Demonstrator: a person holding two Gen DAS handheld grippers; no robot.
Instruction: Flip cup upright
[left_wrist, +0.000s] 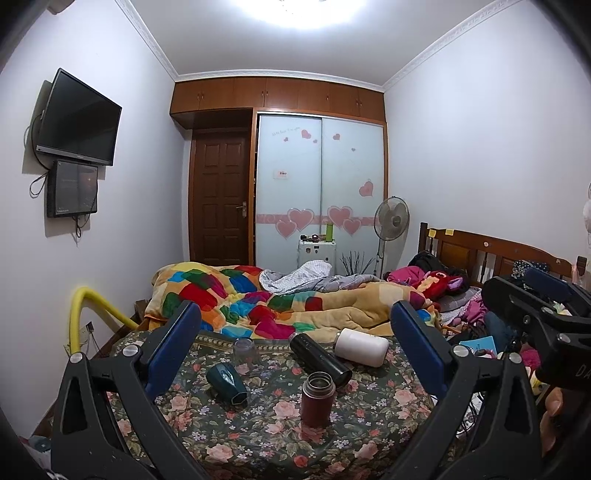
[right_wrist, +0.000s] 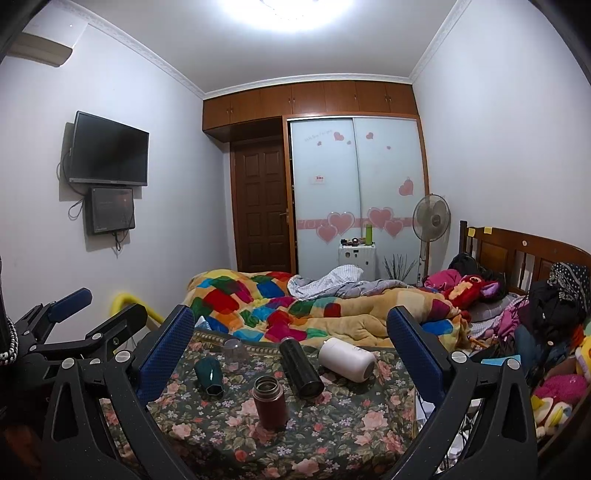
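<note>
teal cup (left_wrist: 226, 384) on its side, ahead of both | left gripper (left_wrist: 295, 354) released | right gripper (right_wrist: 291, 354) released

1. A ceiling light (left_wrist: 306, 9) is glaring over white walls (left_wrist: 480, 147).
2. A TV (left_wrist: 79, 118) is hanging on the left wall.
3. A wooden door (left_wrist: 221, 199) is sitting beside the heart-stickered wardrobe (left_wrist: 321, 184).
4. A fan (left_wrist: 391, 218) is standing by the messy bed (left_wrist: 295, 299).

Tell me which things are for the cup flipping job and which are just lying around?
For the job:
red-brown flask, already upright
teal cup, on its side
black flask, on its side
white cup, on its side
clear glass, upside down

Just lying around:
colourful blanket
fan
TV
</note>
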